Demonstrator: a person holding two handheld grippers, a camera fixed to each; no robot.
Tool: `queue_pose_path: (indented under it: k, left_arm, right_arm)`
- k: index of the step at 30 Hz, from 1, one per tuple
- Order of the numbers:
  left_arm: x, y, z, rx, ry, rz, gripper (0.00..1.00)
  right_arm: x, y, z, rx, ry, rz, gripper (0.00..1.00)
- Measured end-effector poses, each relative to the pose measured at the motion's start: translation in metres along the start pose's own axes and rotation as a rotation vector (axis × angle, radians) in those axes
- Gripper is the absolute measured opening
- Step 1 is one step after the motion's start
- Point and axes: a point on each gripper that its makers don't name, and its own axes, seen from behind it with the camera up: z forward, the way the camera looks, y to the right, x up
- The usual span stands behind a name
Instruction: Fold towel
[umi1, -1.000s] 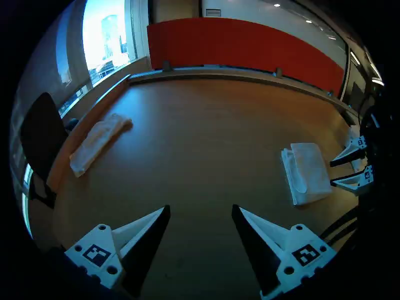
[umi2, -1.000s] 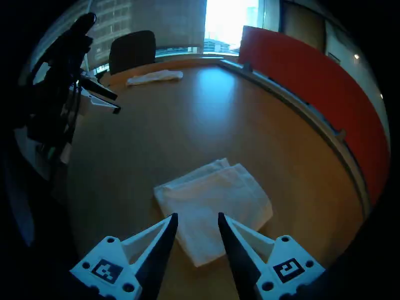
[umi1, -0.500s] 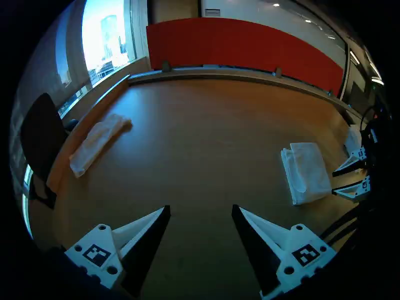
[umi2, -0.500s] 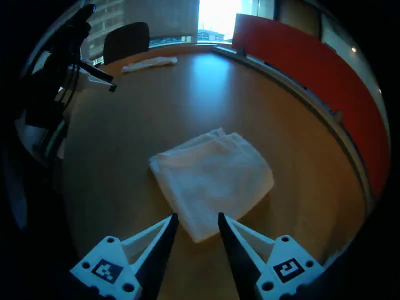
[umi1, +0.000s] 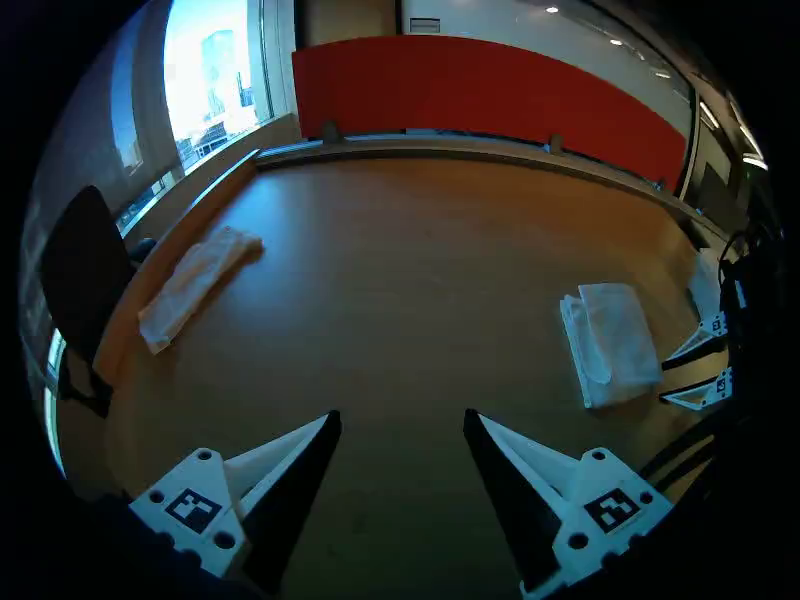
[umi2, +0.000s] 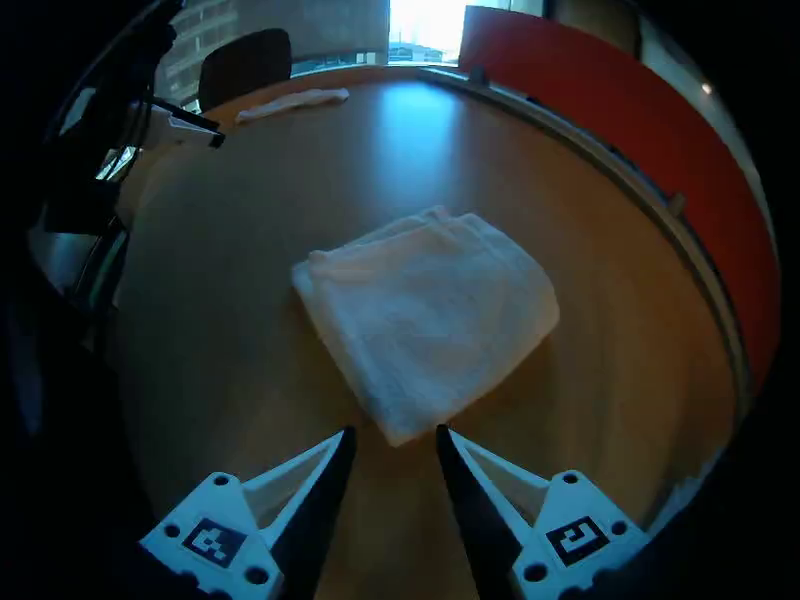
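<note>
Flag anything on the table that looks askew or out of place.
Nothing is spilled or damaged. The folded towel has layers peeking out unevenly along its far edge, and a second towel lies loosely bunched near the table edge.

Right gripper (umi2: 395, 432) held with its 2 fingers slightly parted, the near corner of a folded white towel (umi2: 430, 310) showing in the gap at their tips, unclamped, the towel flat on the wooden table (umi2: 620, 340), another towel (umi2: 292, 100) at the far edge beside a dark chair (umi2: 245, 65)
</note>
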Motion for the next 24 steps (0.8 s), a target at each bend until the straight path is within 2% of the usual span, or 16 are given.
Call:
queue_pose_path:
  k: [4,9,20,24]
  left_arm:
    - [0.0,0.0,0.0,0.001,0.0,0.0,0.91]
    - [0.0,0.0,0.0,0.001,0.001,-0.002,0.91]
    - [0.0,0.0,-0.001,0.002,0.0,-0.002,0.91]
    - [-0.001,0.0,-0.001,0.003,-0.001,-0.002,0.91]
  right_arm:
    - [-0.002,-0.001,0.002,0.001,-0.003,0.006,0.6]
    - [-0.002,0.0,0.006,-0.002,-0.006,0.022,0.5]
    - [-0.003,-0.001,0.011,0.004,-0.006,0.076,0.14]
    - [-0.003,-0.001,0.012,0.005,-0.007,0.087,0.07]
